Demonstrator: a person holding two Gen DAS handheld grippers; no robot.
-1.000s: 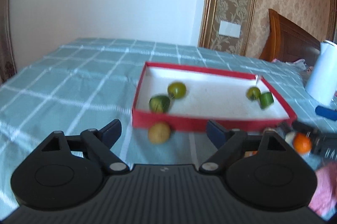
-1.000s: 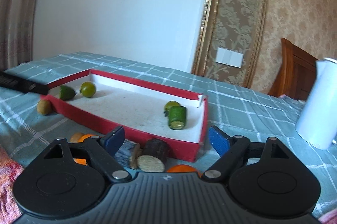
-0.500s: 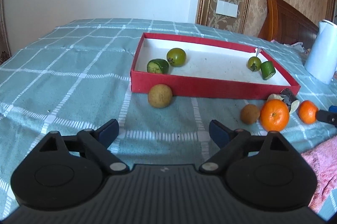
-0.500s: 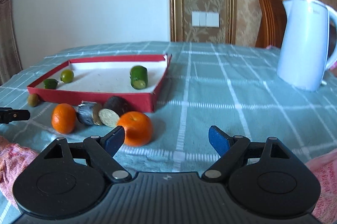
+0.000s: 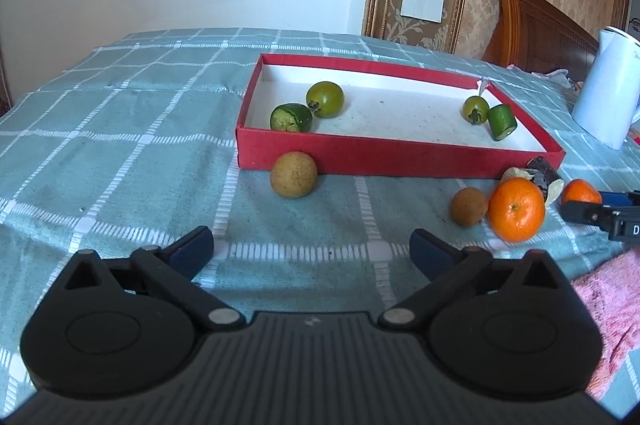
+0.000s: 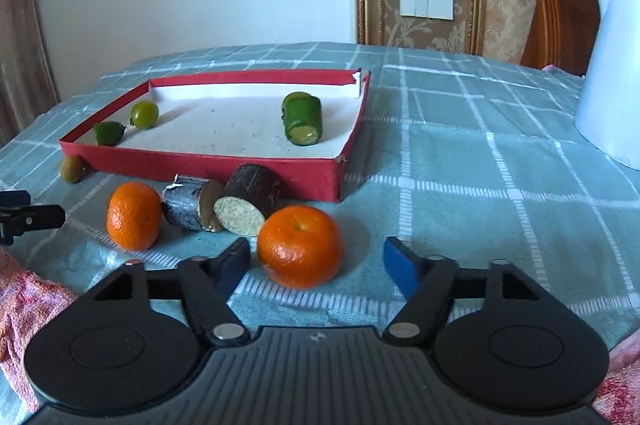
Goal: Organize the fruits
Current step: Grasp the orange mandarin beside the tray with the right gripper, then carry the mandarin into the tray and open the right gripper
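1. Your right gripper (image 6: 316,267) has just been closing; its jaws flank the near orange (image 6: 300,245) without pressing it.
2. Your left gripper (image 5: 311,249) has just been opening and stands wide and empty over the checked cloth (image 5: 120,129).
3. Beyond it, a brown fruit (image 5: 294,174) rests against the red tray (image 5: 400,155), which holds four green fruits.
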